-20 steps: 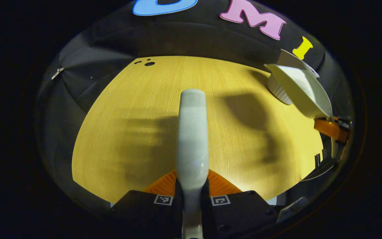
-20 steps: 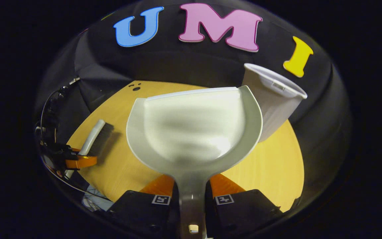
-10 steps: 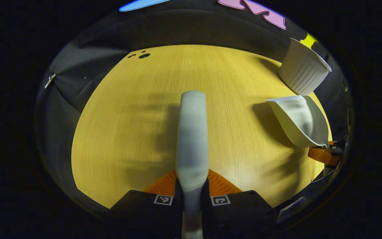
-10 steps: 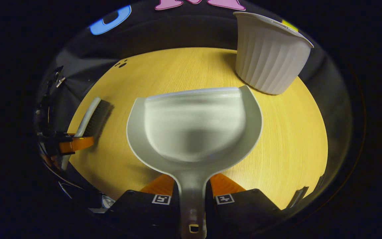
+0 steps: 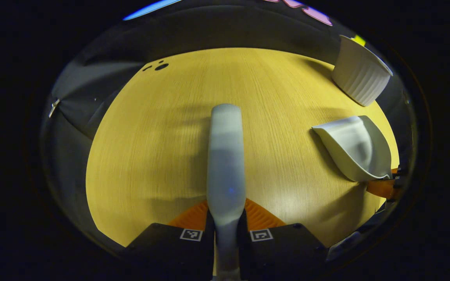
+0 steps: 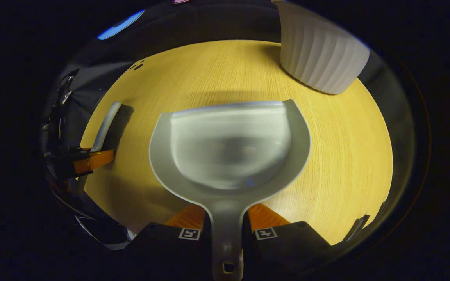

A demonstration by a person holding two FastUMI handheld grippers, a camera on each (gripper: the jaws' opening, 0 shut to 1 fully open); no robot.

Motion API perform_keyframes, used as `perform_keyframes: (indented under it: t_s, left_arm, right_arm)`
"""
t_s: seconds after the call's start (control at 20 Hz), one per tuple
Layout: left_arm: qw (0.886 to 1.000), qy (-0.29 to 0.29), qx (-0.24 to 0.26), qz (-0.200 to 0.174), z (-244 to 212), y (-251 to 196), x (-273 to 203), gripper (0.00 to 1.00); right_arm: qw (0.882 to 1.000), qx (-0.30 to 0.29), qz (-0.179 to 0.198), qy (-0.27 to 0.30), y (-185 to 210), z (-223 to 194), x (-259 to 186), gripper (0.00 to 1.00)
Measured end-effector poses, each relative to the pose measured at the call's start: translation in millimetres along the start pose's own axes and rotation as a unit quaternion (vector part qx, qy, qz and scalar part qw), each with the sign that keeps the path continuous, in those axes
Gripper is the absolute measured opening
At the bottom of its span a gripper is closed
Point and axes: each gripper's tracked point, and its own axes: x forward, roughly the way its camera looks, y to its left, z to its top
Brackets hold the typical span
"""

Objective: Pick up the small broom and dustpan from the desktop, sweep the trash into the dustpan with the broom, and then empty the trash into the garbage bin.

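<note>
Dustpan [image 6: 229, 148], handle clamped in right gripper [image 6: 227, 234], empty; broom [image 5: 226, 156] clamped in left gripper [image 5: 226, 230] (bin [image 6: 320, 58] nearby): lower both flat, release gently.

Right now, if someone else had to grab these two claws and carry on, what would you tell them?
Left claw: shut on the broom handle, held over the desk.
Right claw: shut on the dustpan handle; the pan looks empty.
The bin stands upright at the desk's far right, beyond the dustpan.
Done: both tools are picked up, and no trash is visible on the desk.
Left: probably just setting the tools down; I can't see inside the bin to confirm the emptying.
</note>
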Motion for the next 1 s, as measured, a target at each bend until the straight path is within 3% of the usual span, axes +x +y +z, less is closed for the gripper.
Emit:
perform_keyframes:
  t_s: [0.15,0.2,0.25,0.3,0.35,0.4,0.45,0.5,0.55,0.7,0.9,1.0]
  left_arm:
    - [1.000,-0.002,0.015,0.007,-1,-4,-3,0.33]
    - [1.000,-0.002,0.012,0.004,-1,-5,-4,0.35]
    - [1.000,-0.003,0.007,-0.002,-1,-7,-6,0.38]
    - [1.000,-0.008,-0.004,-0.013,-1,-11,-7,0.41]
    - [1.000,-0.011,-0.014,-0.024,-3,-15,-12,0.51]
    - [0.999,-0.018,-0.020,-0.029,-4,-15,-18,0.66]
    - [0.999,-0.027,-0.025,-0.029,-3,-14,-25,0.82]
    - [0.998,-0.041,-0.029,-0.023,0,-12,-33,0.98]
    - [0.997,-0.070,-0.037,-0.025,8,-11,-43,0.95]
    - [0.986,-0.151,-0.054,-0.041,24,-19,-87,0.97]
    - [0.970,-0.237,-0.051,-0.028,32,-12,-149,0.96]
    - [0.954,-0.288,-0.076,-0.028,32,-8,-175,0.96]
  right_arm:
    - [1.000,0.005,0.008,0.005,4,0,1,0.37]
    - [1.000,0.007,0.012,0.006,9,1,2,0.43]
    - [1.000,0.009,0.016,0.005,11,2,-1,0.38]
    - [1.000,0.011,0.021,0.003,15,1,-1,0.40]
    - [1.000,0.012,0.025,0.001,17,2,-2,0.52]
    - [1.000,0.012,0.029,-0.003,21,3,-4,0.59]
    - [0.999,0.011,0.030,-0.007,22,4,-7,0.75]
    - [1.000,0.008,0.027,-0.013,22,5,-12,0.77]
    - [0.999,0.006,0.026,-0.021,23,7,-14,0.98]
    - [0.999,-0.003,0.018,-0.046,24,10,-38,0.99]
    - [0.993,-0.011,0.006,-0.121,29,27,-81,0.99]
    - [0.987,-0.025,-0.003,-0.161,31,32,-104,0.99]
